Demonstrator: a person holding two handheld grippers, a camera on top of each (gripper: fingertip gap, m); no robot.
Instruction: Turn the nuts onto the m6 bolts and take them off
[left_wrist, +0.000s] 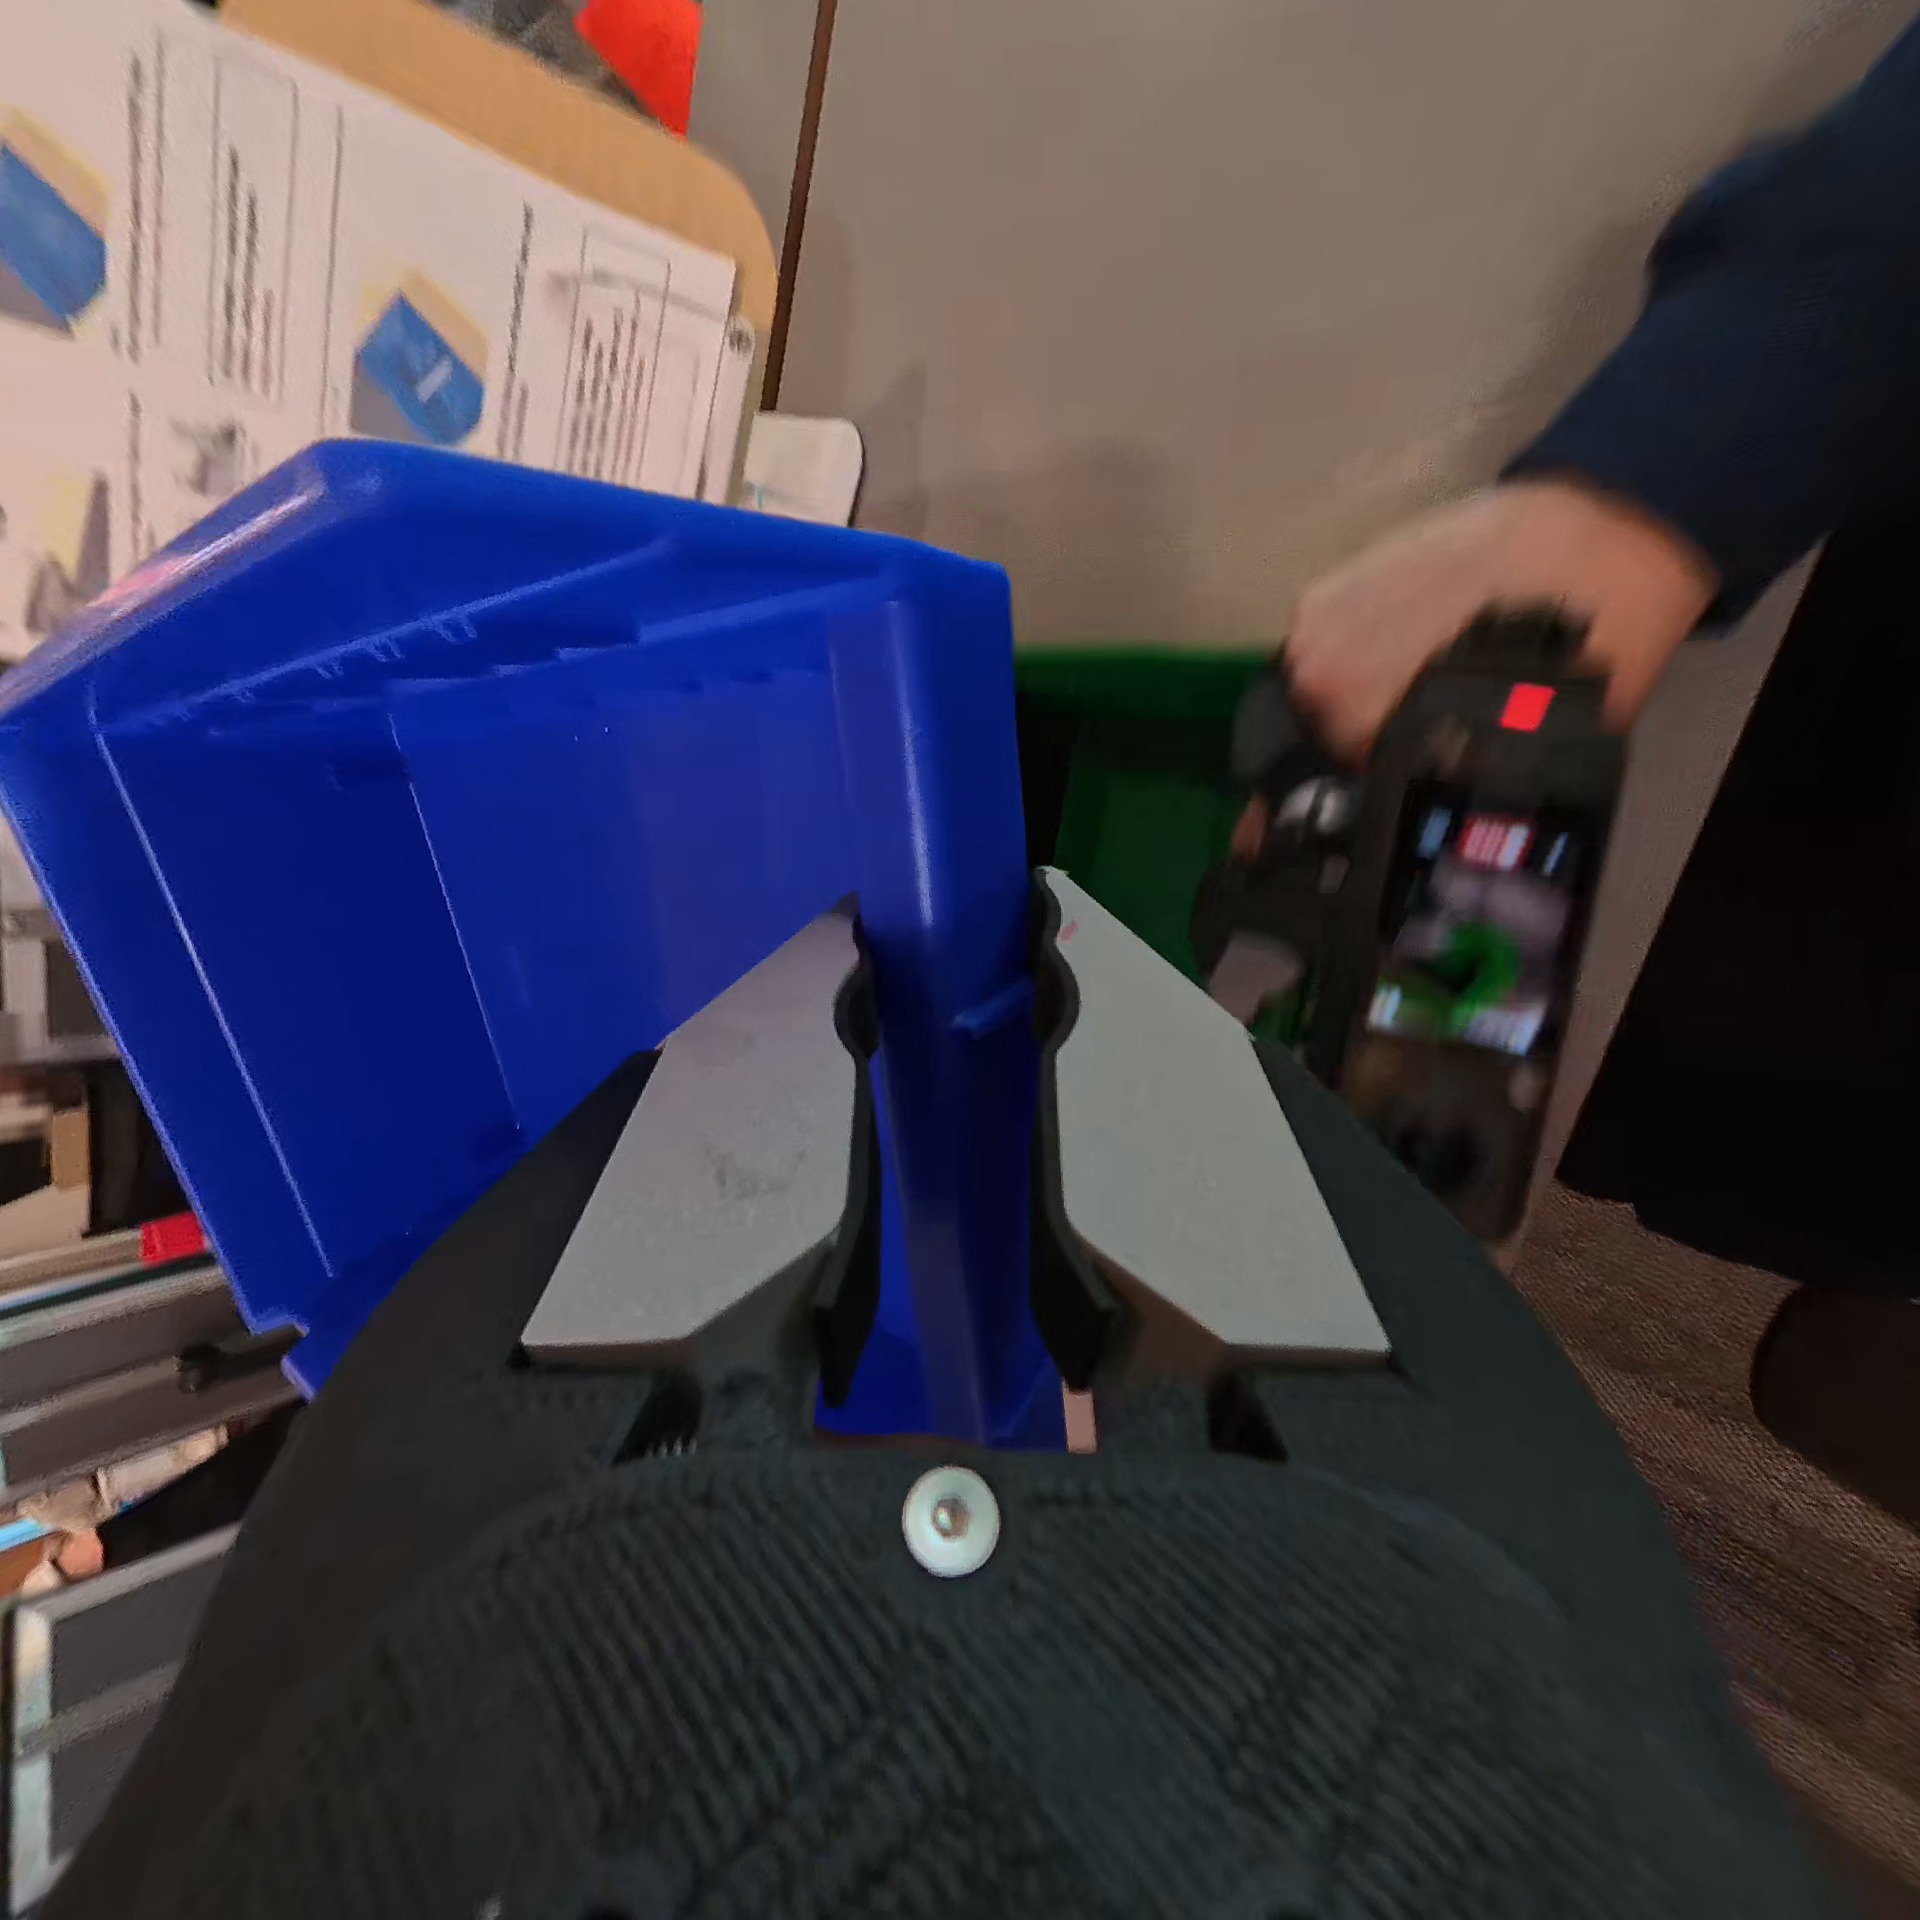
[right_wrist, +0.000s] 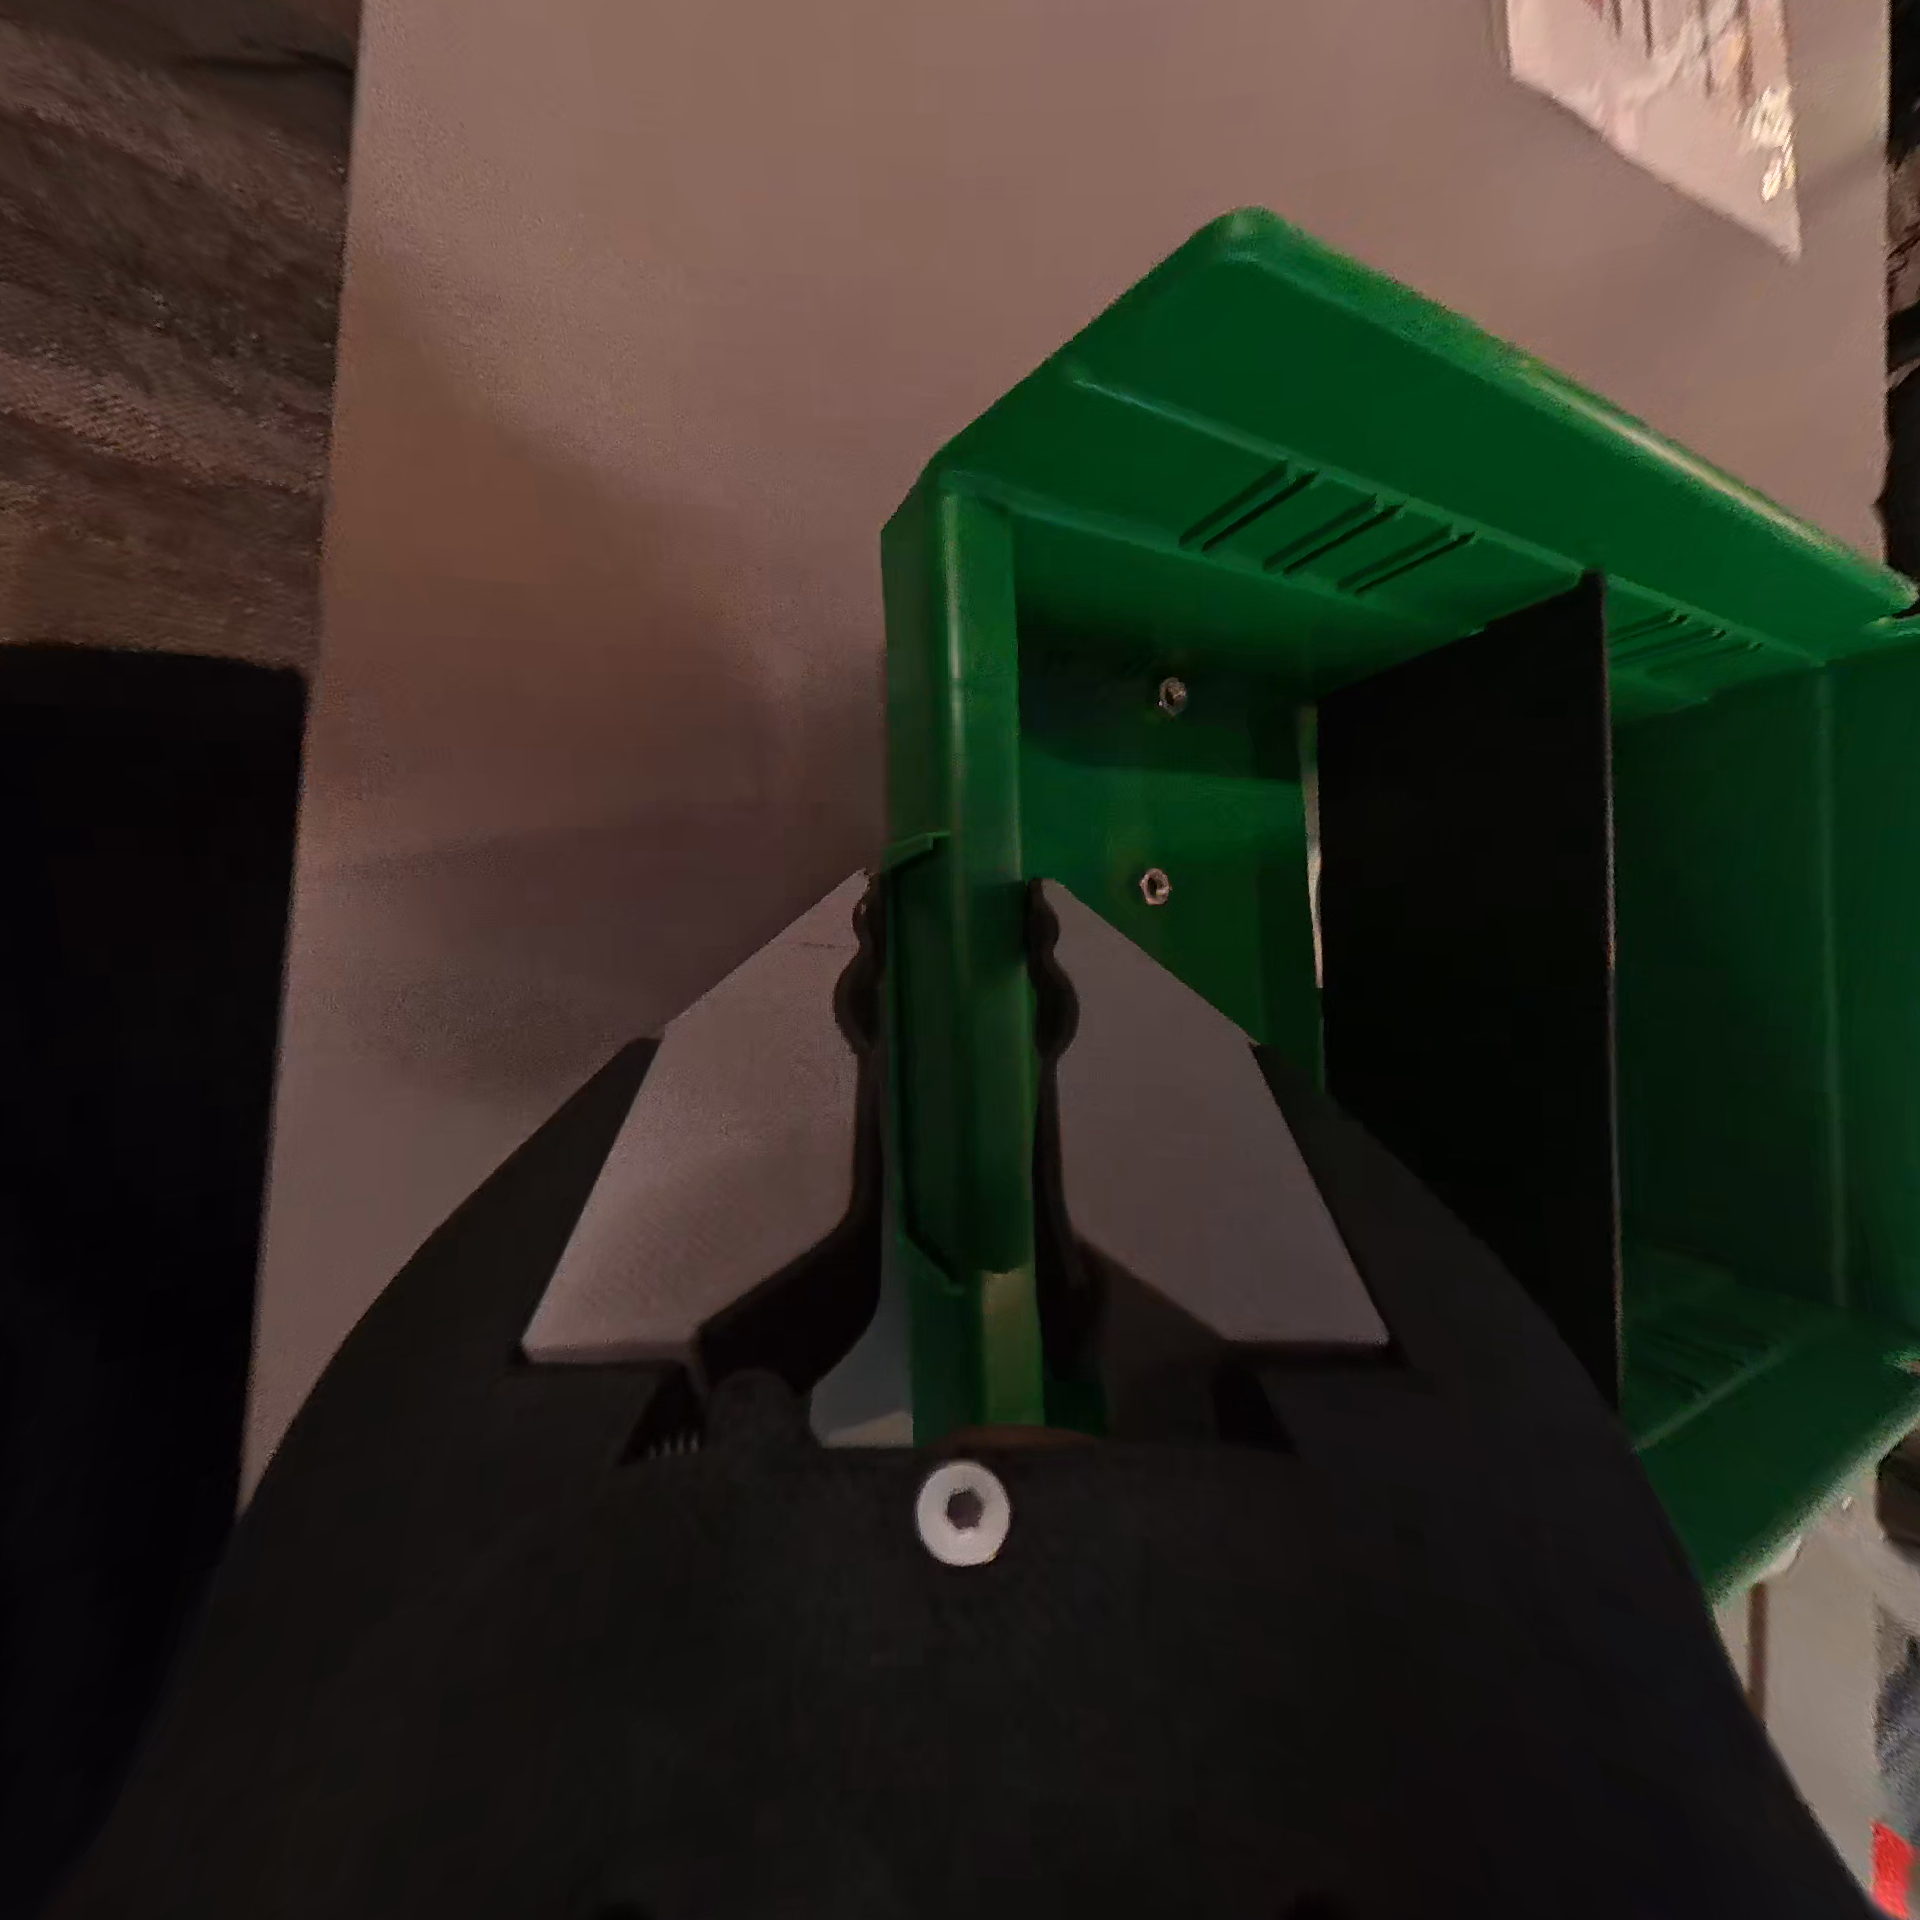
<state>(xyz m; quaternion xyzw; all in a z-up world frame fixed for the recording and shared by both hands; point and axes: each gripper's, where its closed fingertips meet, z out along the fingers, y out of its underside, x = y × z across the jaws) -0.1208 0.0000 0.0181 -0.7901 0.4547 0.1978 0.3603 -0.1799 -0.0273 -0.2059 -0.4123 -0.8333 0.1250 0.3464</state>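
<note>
Left gripper (left_wrist: 945, 997) clamps the blue bin (left_wrist: 540, 831), right gripper (right_wrist: 951, 987) the green bin (right_wrist: 1403, 779) (two nuts (right_wrist: 1154, 886) inside); next, likely set both down.

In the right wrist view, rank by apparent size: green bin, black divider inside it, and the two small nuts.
1. green bin
2. black divider
3. The upper nut and lower nut look alike; no ranking between them.

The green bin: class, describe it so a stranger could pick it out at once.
In the right wrist view, look past the right gripper, whose jaws clamp a wall of the green bin. It is tipped over the pale table. A black divider and two small nuts inside distinguish it from the blue bin.
</note>
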